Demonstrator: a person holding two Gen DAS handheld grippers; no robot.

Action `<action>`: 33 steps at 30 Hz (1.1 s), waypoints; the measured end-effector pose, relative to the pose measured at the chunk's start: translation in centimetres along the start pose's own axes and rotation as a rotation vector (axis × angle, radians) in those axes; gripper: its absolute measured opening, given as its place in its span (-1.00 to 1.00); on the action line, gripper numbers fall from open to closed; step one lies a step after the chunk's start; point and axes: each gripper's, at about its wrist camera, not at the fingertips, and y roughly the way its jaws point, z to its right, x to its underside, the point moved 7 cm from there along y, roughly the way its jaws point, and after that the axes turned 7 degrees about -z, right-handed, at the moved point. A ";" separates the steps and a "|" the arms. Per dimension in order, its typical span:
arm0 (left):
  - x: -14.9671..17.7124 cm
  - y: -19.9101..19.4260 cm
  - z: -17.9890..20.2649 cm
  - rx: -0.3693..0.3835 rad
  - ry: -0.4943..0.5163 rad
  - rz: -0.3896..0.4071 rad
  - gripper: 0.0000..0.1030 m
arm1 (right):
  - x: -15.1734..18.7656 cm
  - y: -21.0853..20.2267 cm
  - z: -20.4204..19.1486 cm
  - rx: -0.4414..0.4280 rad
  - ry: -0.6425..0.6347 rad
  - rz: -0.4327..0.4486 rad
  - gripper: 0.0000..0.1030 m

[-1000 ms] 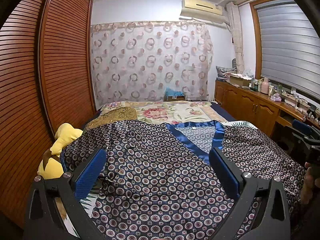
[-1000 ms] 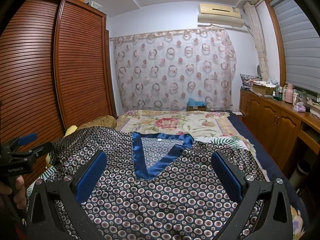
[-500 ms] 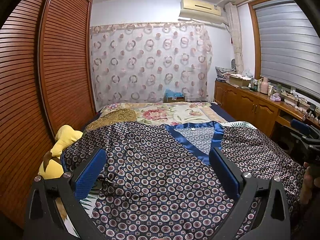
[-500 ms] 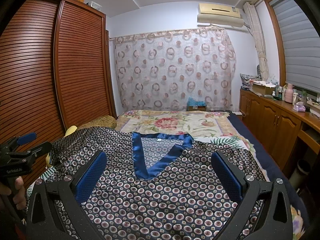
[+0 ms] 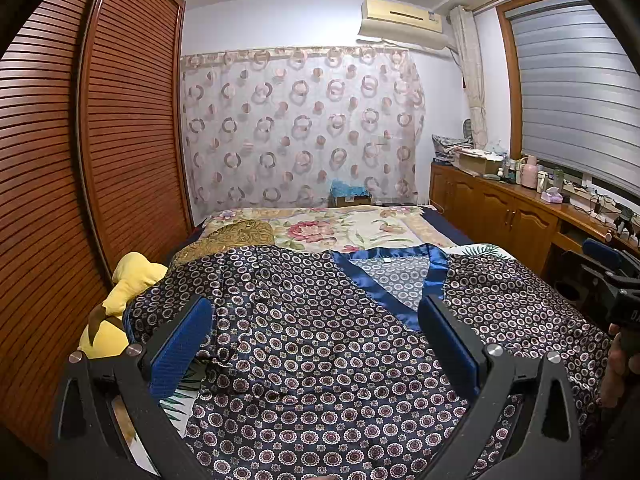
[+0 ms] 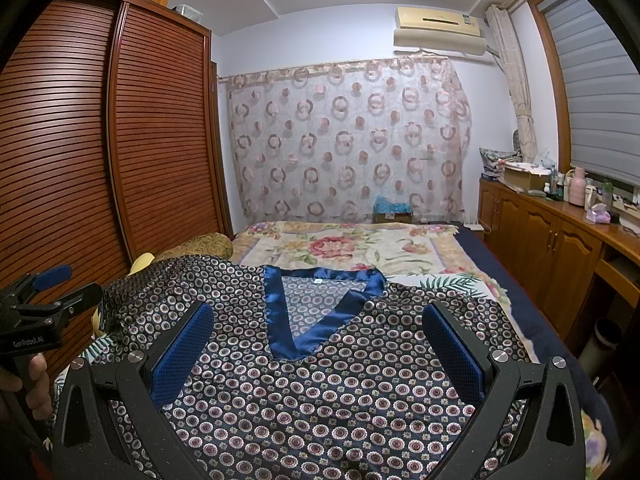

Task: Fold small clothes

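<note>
A dark satin top printed with small circles lies spread flat on the bed, its blue V-neck trim pointing toward me. My left gripper hovers open above the garment's left half, nothing between its blue pads. My right gripper hangs open over the chest area below the neckline, also holding nothing. The right wrist view shows the left gripper at the left edge, held by a hand. The right gripper appears at the right edge of the left wrist view.
The bed carries a floral cover. A yellow plush toy and a gold cushion lie at its left side by the slatted wardrobe. A wooden sideboard with bottles runs along the right under the window.
</note>
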 end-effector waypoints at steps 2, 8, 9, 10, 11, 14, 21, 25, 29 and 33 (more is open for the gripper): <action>0.0 0.0 0.1 0.000 0.001 0.000 1.00 | 0.0 0.0 0.0 0.000 -0.001 0.000 1.00; 0.0 0.0 0.2 -0.002 0.003 0.000 1.00 | 0.0 0.0 0.1 0.001 0.001 0.001 1.00; 0.0 0.0 0.2 -0.003 0.002 -0.001 1.00 | 0.0 0.0 0.1 0.000 0.001 0.001 1.00; 0.0 0.0 0.1 -0.002 0.002 -0.001 1.00 | 0.0 0.0 0.1 0.000 0.001 0.002 1.00; 0.0 0.0 0.2 -0.001 0.002 -0.001 1.00 | 0.0 0.0 0.1 0.001 0.001 0.001 1.00; 0.0 0.0 0.2 -0.001 0.002 0.000 1.00 | 0.0 0.0 0.1 0.001 0.001 0.002 1.00; 0.0 -0.1 0.2 -0.002 0.003 0.000 1.00 | -0.1 0.0 0.0 0.001 0.000 0.004 1.00; -0.1 -0.2 0.2 -0.003 0.003 0.001 1.00 | -0.1 -0.1 0.0 0.002 -0.003 0.007 1.00; -0.1 -0.2 0.2 -0.003 0.004 0.002 1.00 | -0.1 -0.1 -0.1 0.002 -0.003 0.008 1.00; -0.1 -0.2 0.2 -0.004 0.005 0.001 1.00 | -0.2 -0.1 -0.1 0.000 -0.003 0.008 1.00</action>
